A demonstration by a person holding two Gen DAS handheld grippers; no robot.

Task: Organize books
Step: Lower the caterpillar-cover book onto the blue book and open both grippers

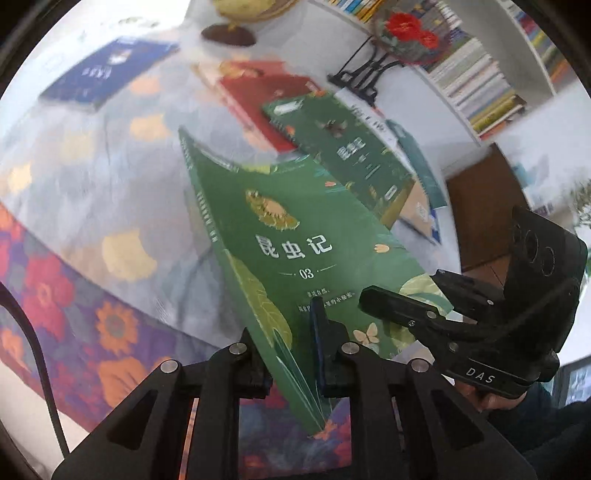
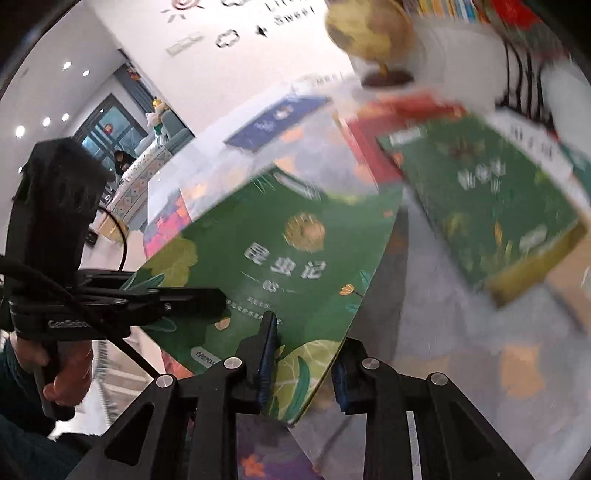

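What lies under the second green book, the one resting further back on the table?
The second green book lies on a red book and a white-and-teal book. Whatever else it covers is hidden.

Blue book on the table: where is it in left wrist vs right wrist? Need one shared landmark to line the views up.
Left wrist: blue book lies flat at upper left, far from the grippers.
Right wrist: blue book sits above centre, just left of the middle, beyond the held green book.
Shared landmark: the globe's dark base, on the table just right of the blue book in both views.
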